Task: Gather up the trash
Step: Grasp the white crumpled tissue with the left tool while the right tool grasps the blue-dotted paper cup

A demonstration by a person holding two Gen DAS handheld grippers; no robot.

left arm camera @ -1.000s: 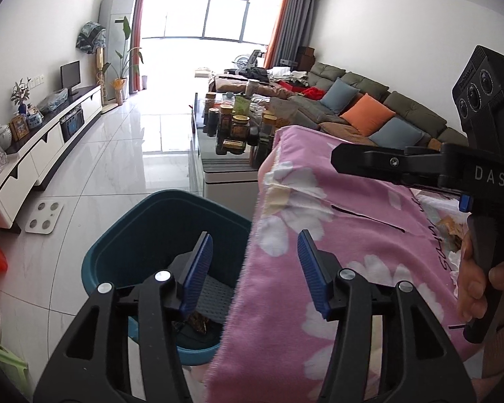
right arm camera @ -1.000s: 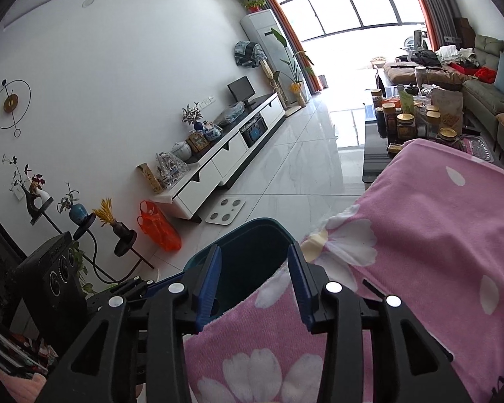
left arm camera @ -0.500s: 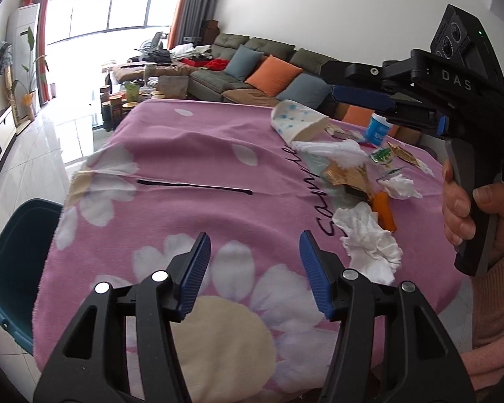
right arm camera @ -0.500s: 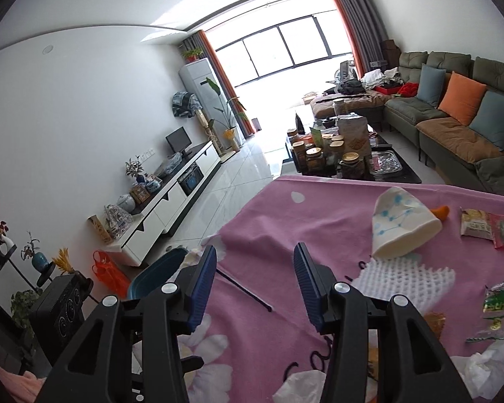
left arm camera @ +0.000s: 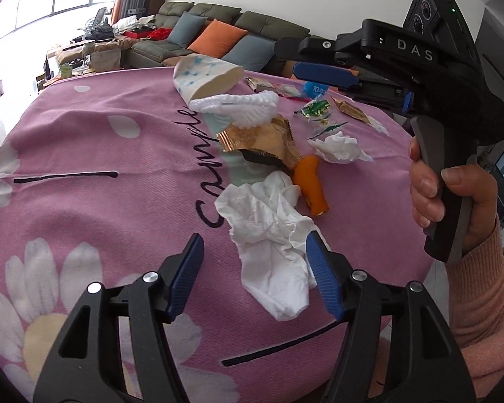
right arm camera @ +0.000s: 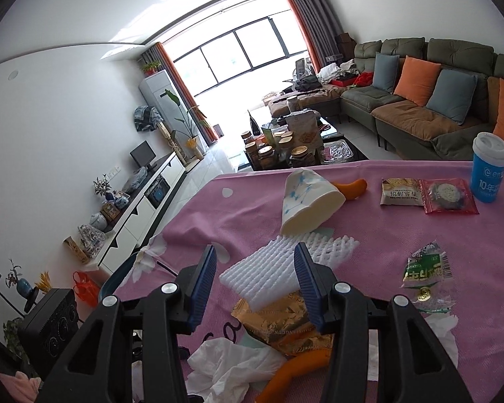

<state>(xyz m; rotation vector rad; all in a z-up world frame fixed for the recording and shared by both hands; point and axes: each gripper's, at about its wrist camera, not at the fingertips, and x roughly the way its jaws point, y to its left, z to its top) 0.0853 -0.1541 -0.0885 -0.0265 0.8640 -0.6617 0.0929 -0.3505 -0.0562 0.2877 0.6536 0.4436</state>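
- Trash lies in a loose heap on the pink flowered cloth (left arm camera: pixel 124 154) covering the bench.
- Tissue (left arm camera: pixel 272 231): white, crumpled, nearest the left gripper (left arm camera: pixel 255 268); its near end sits between the blue fingers (left arm camera: pixel 322 275), which are spread wide and grip nothing.
- Gold wrapper (left arm camera: pixel 262 141): creased foil, torn open, lying under the foam net (left arm camera: pixel 245 109), a white ribbed sleeve.
- Orange peel (left arm camera: pixel 310 184): just beside the tissue, touching the wrapper's edge.
- Paper cup (left arm camera: pixel 205 77): white with blue pattern, on its side, mouth touching the foam net.
- Second tissue (left arm camera: pixel 339 147) lies apart to the right of the heap.
- Right gripper (right arm camera: pixel 255 285): fingers apart, empty, hovering over the foam net and wrapper; contact cannot be judged.
- Left view alone shows the right hand (left arm camera: pixel 453 194) around its handle, and the black lettering on the cloth.
- Right view alone shows two snack packets (right arm camera: pixel 426 194), a blue lidded cup (right arm camera: pixel 489 174) standing upright, a green sachet (right arm camera: pixel 426 268), a second peel (right arm camera: pixel 354 189) behind the paper cup, and a teal bin (right arm camera: pixel 117 278) rim past the bench edge.
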